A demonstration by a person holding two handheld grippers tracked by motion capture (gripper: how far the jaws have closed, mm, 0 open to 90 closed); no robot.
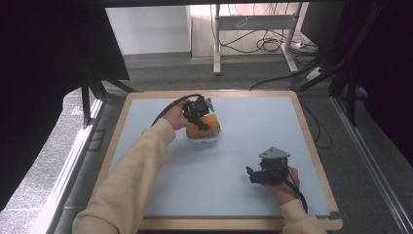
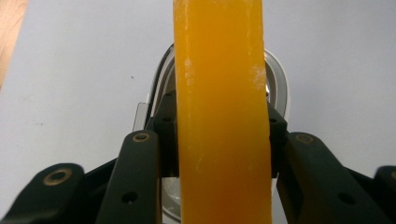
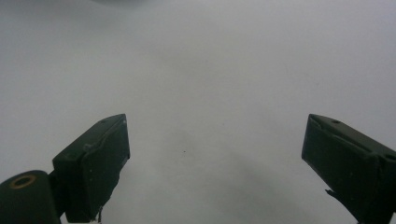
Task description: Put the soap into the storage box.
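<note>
The left claw (image 1: 202,118) is clamped on an orange, translucent slab (image 2: 222,121), gripping its two broad faces just above a white dish (image 1: 204,137) at the far left of the grey tabletop (image 1: 243,146). The slab looks stiff but waxy, likely slick and easily dented, so a mid-height hold on the flat faces seems wisest. The right claw (image 1: 252,174) rests nearer the person, jaws spread wide and empty.

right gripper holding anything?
No. In the right gripper view the right gripper has its jaws wide apart over the bare grey table mat, with nothing between them.
</note>
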